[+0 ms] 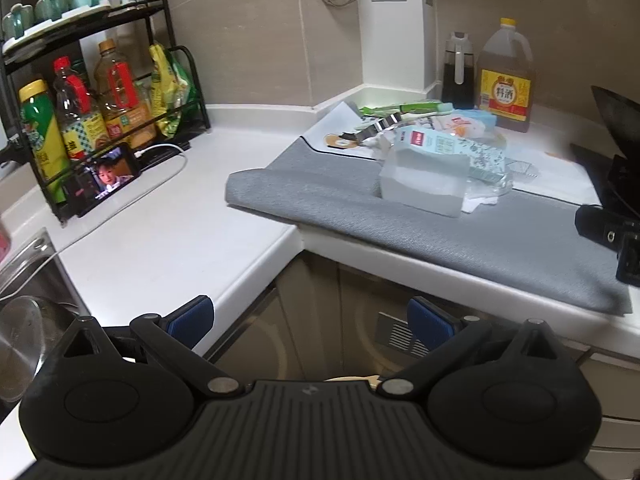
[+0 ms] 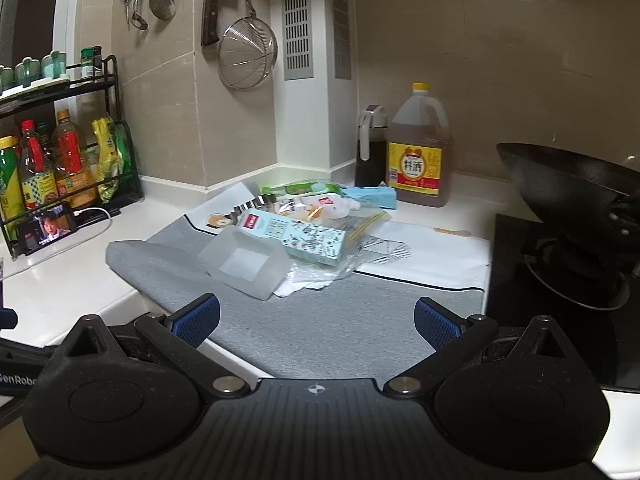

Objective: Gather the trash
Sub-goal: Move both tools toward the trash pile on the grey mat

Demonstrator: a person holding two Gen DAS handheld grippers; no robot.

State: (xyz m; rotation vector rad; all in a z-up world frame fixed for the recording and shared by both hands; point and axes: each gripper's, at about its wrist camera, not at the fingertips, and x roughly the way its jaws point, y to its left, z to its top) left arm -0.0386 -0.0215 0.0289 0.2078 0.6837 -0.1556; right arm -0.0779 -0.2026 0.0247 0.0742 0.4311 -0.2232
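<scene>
A heap of trash lies on a grey mat on the white counter. It holds a translucent plastic box, a pale blue carton, clear plastic bags, a green wrapper and crumpled white paper. My right gripper is open, low over the mat's near edge, short of the heap. My left gripper is open, below counter level in front of the corner cabinet, with nothing between its fingers.
A black wok sits on the hob at right. A cooking-wine jug and dark bottle stand behind the heap. A rack of bottles, a phone with cable and a sink are at left.
</scene>
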